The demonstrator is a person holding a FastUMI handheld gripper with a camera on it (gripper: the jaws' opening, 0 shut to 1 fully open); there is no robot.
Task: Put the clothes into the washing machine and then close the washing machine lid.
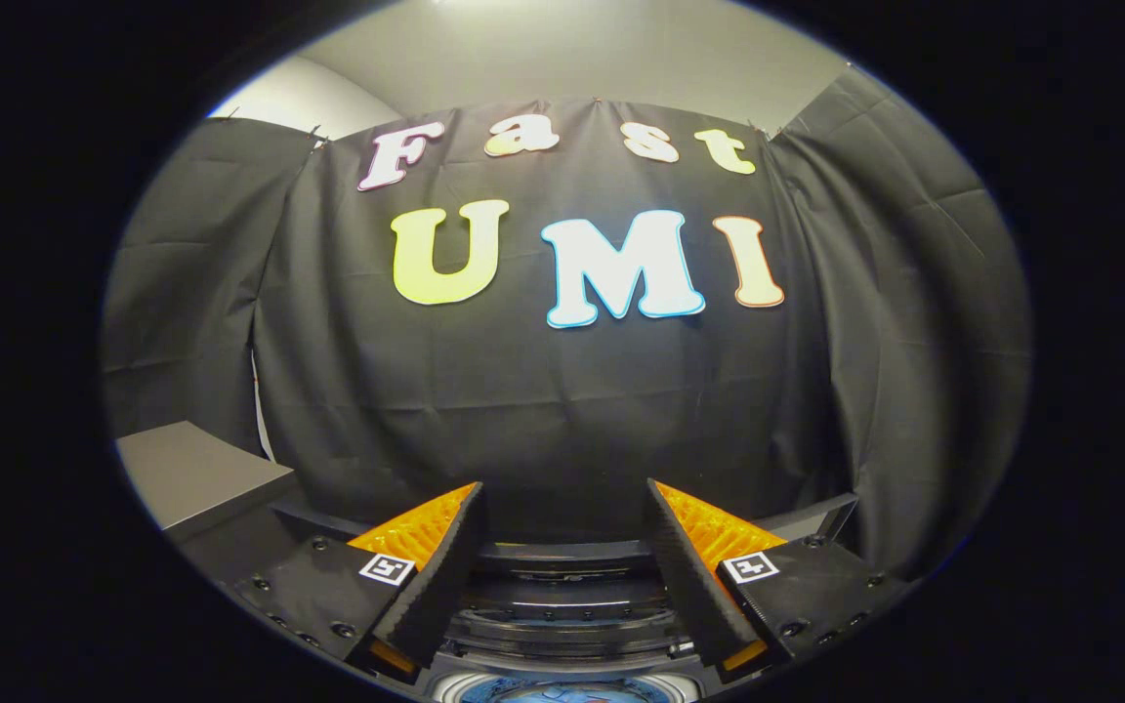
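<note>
Two tool (562, 513) fingers apart over washing machine (562, 625), drum contents unclear

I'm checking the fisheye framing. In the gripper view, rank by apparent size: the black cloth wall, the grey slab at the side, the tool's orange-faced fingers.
1. Black cloth wall, largest by far.
2. Grey slab and orange-faced fingers: similar; the open tool is nearest the camera, so unranked.

We find no legible wording, brand or number on the equipment inspected. We note one square black-and-white coded marker (387, 568) on the left finger mount of the gripper (562, 483) and a second marker (750, 565) on the right mount. Neither carries readable characters. The fingers stand spread apart, gripping nothing, above the washing machine (562, 605).
</note>
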